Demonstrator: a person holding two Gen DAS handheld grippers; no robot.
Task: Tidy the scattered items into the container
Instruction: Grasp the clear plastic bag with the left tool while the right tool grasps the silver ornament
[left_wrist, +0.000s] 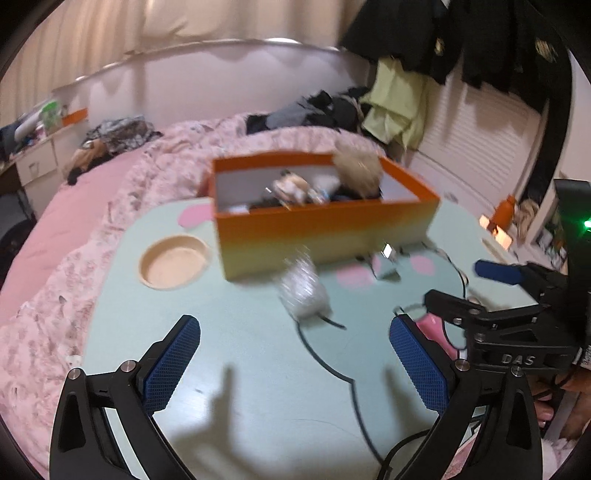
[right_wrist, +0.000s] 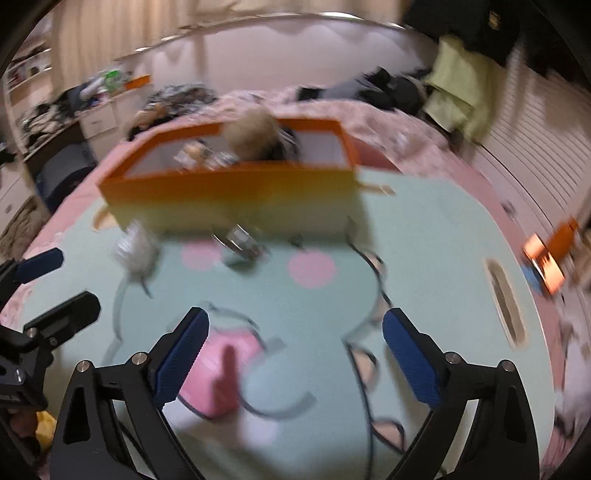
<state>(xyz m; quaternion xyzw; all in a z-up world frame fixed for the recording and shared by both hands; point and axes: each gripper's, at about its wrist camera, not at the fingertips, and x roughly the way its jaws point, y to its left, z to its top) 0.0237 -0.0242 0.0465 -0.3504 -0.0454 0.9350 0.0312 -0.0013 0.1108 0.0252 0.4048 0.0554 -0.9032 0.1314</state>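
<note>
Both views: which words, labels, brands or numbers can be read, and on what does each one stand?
"DAS": raised letters on the black body of the right gripper, seen in the left wrist view.
Nothing else is readable. The box, the items in it and the table show no legible text; the right wrist view is too blurred.

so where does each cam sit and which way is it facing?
Left wrist: on the left gripper, angled down over the green table at the orange box; own open jaws show, right gripper alongside.
Right wrist: on the right gripper, same heading, blurred; open jaws over a pink item.
Shared: box, table, silvery bundle.
</note>
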